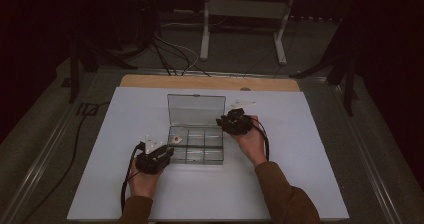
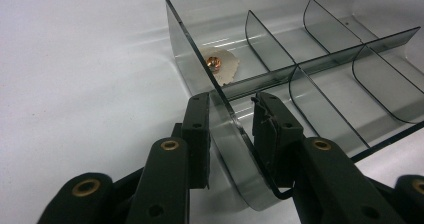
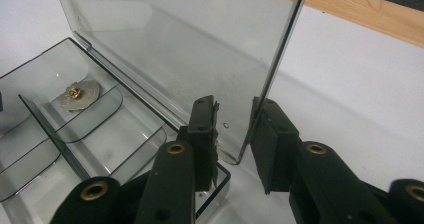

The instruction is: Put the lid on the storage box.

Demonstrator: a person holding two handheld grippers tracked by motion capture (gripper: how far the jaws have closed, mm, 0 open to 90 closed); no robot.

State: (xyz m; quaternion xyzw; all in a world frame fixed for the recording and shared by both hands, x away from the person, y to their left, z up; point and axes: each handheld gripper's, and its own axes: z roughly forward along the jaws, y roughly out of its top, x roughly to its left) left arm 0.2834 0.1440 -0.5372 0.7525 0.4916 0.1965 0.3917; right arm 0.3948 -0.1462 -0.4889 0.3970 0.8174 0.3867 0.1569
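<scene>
Compartment box on the surface, lid upright behind; its near-left corner wall between the left gripper fingers, lid's side edge between the right gripper fingers. Small stud in compartment beyond left fingers.

A white sheet covers the wooden table (a grey metal stand behind).

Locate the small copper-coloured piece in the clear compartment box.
The copper-coloured piece lies on a pale scrap in the compartment box's far left compartment, just beyond the left gripper in the left gripper view.
</scene>
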